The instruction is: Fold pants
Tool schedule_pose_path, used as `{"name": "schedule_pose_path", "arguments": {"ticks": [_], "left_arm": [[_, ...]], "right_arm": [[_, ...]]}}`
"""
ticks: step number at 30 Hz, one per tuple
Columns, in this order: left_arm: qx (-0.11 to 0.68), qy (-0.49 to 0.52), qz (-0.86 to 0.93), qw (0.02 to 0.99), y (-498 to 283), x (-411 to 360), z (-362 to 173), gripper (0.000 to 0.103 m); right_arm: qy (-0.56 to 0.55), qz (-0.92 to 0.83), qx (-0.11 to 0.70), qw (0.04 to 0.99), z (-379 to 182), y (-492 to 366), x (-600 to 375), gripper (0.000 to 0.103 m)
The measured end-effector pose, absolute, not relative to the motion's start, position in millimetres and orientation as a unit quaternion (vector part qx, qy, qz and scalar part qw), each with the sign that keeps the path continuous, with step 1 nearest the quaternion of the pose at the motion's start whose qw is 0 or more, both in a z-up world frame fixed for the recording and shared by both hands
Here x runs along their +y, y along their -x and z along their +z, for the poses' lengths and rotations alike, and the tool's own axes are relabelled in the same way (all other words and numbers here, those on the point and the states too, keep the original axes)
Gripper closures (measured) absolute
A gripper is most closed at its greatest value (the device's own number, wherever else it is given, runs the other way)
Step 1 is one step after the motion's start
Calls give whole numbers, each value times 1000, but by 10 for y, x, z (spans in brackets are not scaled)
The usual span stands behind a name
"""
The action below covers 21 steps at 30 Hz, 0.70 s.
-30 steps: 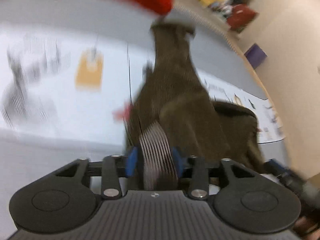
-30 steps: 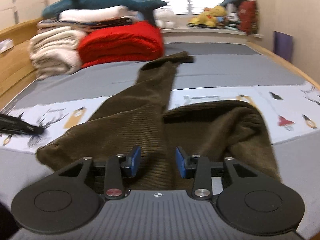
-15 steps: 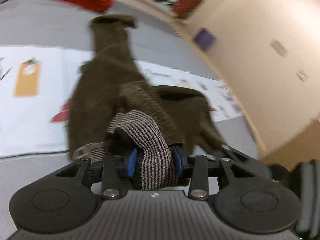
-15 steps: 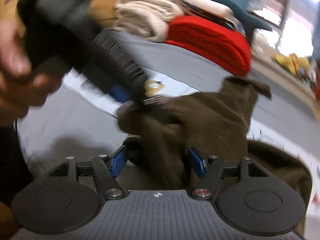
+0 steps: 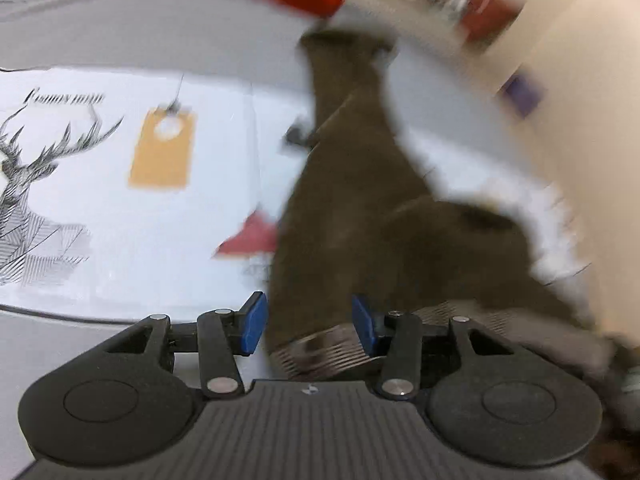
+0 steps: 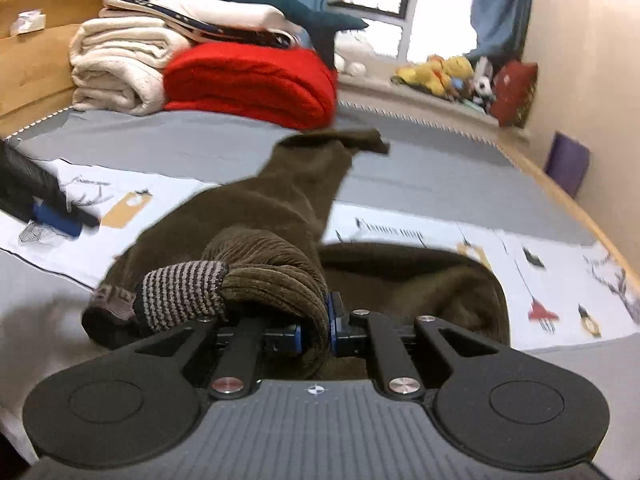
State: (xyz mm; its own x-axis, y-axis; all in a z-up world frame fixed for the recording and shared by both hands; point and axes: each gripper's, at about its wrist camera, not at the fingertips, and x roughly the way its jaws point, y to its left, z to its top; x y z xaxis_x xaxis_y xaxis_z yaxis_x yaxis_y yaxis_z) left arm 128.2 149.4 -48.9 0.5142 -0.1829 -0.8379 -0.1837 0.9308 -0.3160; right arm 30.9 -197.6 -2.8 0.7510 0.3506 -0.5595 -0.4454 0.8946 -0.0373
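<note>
Handling note: the brown corduroy pants (image 6: pixel 256 216) are soft, limp and fairly thick, so you can expect drape and bunching, no slip risk. They lie spread on the bed sheet (image 5: pixel 120 200), one leg running toward the red blanket (image 6: pixel 248 84), the other doubled back on the right. Your right gripper (image 6: pixel 314 330) has just clamped shut on a fold of corduroy next to the striped waistband (image 6: pixel 180 290). Your left gripper (image 5: pixel 306 324) stands part open, jaws just widened; the waistband edge sits between them, pads not visibly pressing. Take hold at the ribbed waistband, since it's the firmest edge. No containers in view.
</note>
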Motion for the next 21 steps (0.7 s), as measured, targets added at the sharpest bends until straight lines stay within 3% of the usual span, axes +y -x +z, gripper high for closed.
{"name": "schedule_pose_path", "arguments": {"ticks": [4, 7, 8, 10, 12, 15, 18, 20, 21], "left_arm": [[544, 156, -16, 824, -1539, 1263, -809, 34], [560, 134, -15, 817, -1640, 1168, -997, 36], [562, 126, -17, 817, -1653, 1160, -1024, 41], [561, 118, -31, 819, -1663, 1206, -989, 66], [547, 81, -41, 832, -1618, 1256, -796, 76], [468, -36, 18, 883, -1571, 1399, -431, 79], [330, -85, 169, 925, -1441, 1775, -13, 80], [263, -105, 239, 929, -1374, 1946, 136, 75], [265, -110, 257, 923, -1384, 2002, 120, 61]], "right_arm": [[100, 234, 279, 926, -87, -226, -2056, 92], [106, 238, 279, 924, -65, -346, -2049, 92], [105, 239, 281, 924, -36, -471, -1992, 92], [108, 242, 282, 922, -8, -708, -1891, 92], [116, 252, 278, 920, 5, -737, -1796, 93], [121, 310, 260, 906, 44, -671, -1616, 93], [123, 402, 243, 874, 81, -511, -1333, 93], [127, 465, 241, 842, 68, -378, -1123, 93], [132, 478, 242, 834, 57, -327, -1046, 93]]}}
